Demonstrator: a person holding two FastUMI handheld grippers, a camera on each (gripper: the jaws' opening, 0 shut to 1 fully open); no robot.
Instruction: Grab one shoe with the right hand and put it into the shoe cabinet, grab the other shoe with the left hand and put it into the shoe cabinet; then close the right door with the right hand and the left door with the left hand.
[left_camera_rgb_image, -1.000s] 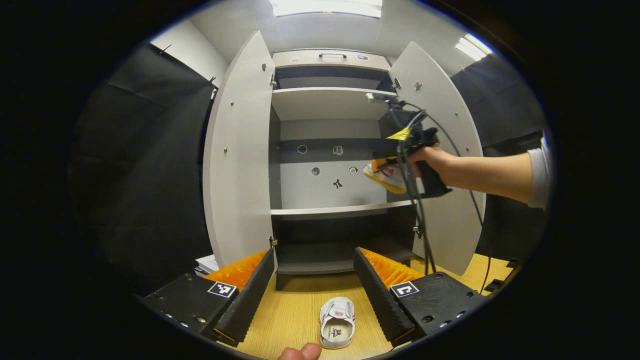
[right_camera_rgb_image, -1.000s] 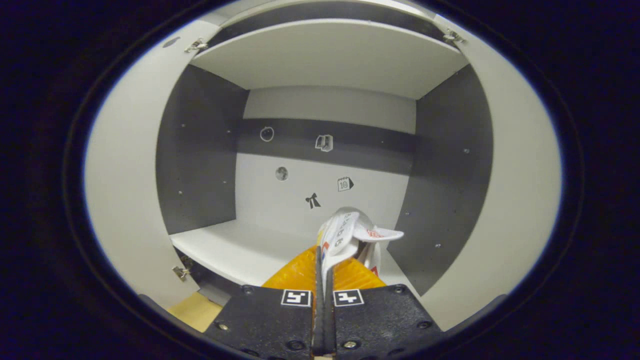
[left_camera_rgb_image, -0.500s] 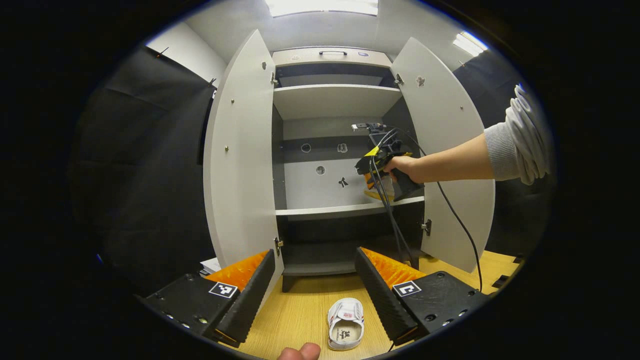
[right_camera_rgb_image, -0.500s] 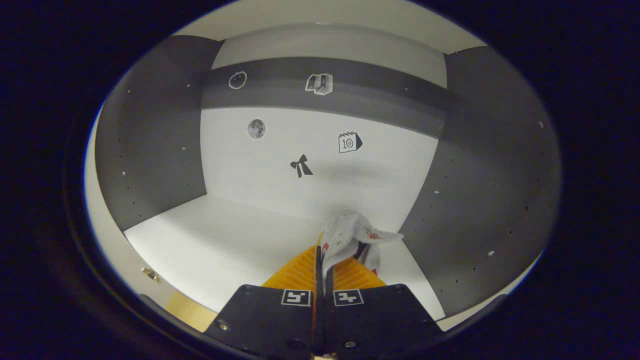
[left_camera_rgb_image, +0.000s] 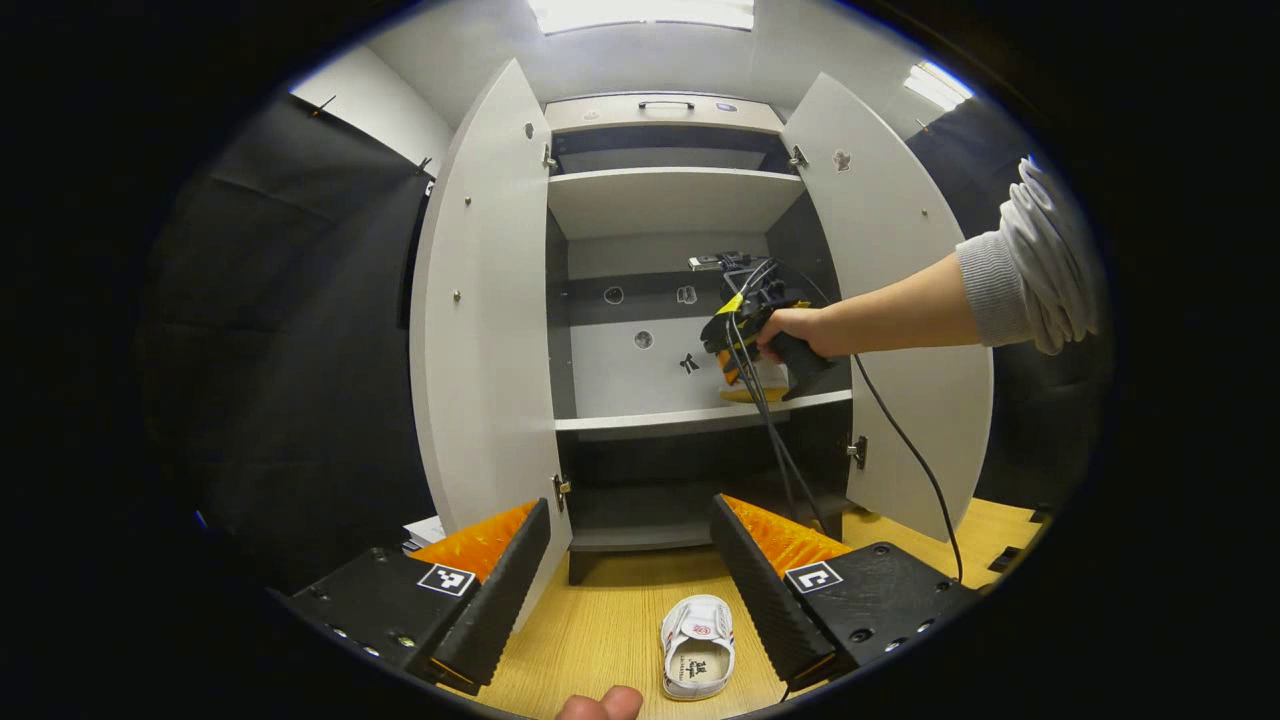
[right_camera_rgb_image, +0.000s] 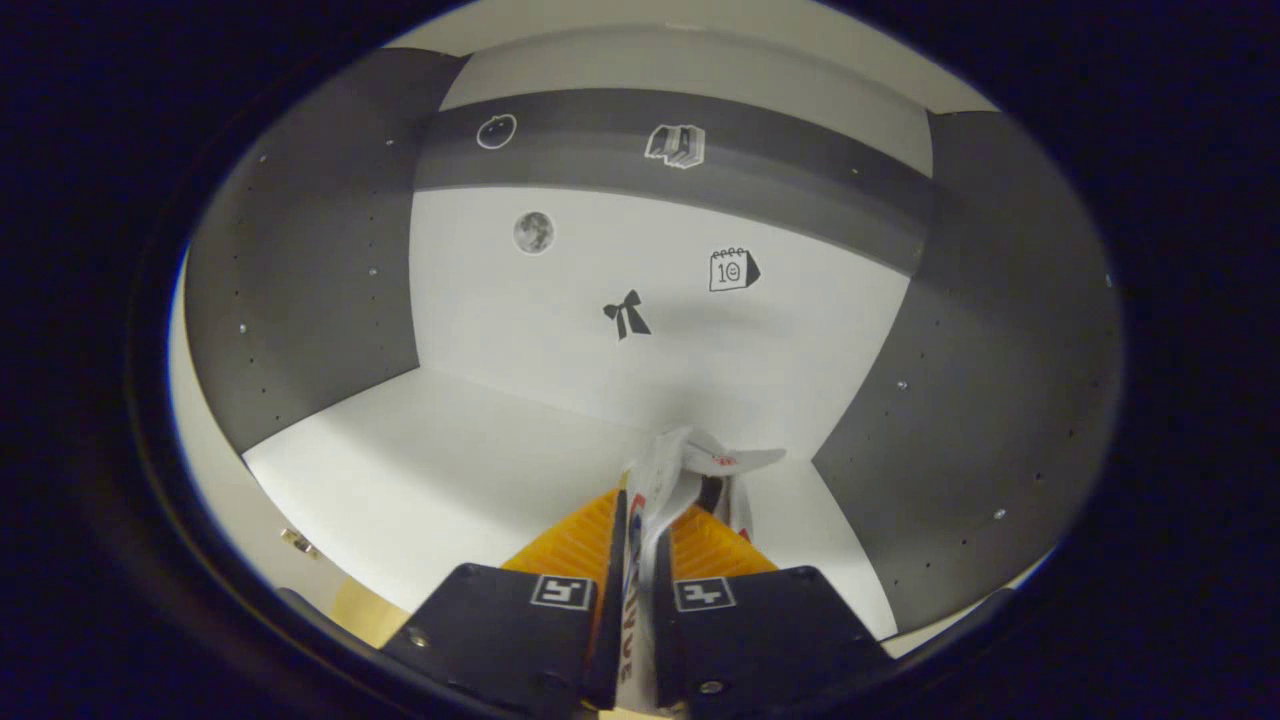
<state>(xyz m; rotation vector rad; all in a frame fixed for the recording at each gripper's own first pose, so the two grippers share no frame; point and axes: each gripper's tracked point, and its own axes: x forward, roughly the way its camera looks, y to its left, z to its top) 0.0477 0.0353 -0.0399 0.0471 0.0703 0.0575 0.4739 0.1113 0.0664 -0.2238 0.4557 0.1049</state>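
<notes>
Shoe one (right_camera_rgb_image: 690, 480) is sitting pinched between the right gripper's (right_camera_rgb_image: 640, 560) fingers, low over the middle shelf (right_camera_rgb_image: 450, 470) inside the cabinet (left_camera_rgb_image: 660, 200), near its right wall. Shoe two (left_camera_rgb_image: 697, 646) is lying on the wooden floor (left_camera_rgb_image: 600, 620) before the cabinet, between the left gripper's (left_camera_rgb_image: 630, 560) spread, empty fingers. Both doors, left (left_camera_rgb_image: 490, 300) and right (left_camera_rgb_image: 900, 300), are standing open. A hand (left_camera_rgb_image: 795, 330) is gripping the right gripper's handle.
</notes>
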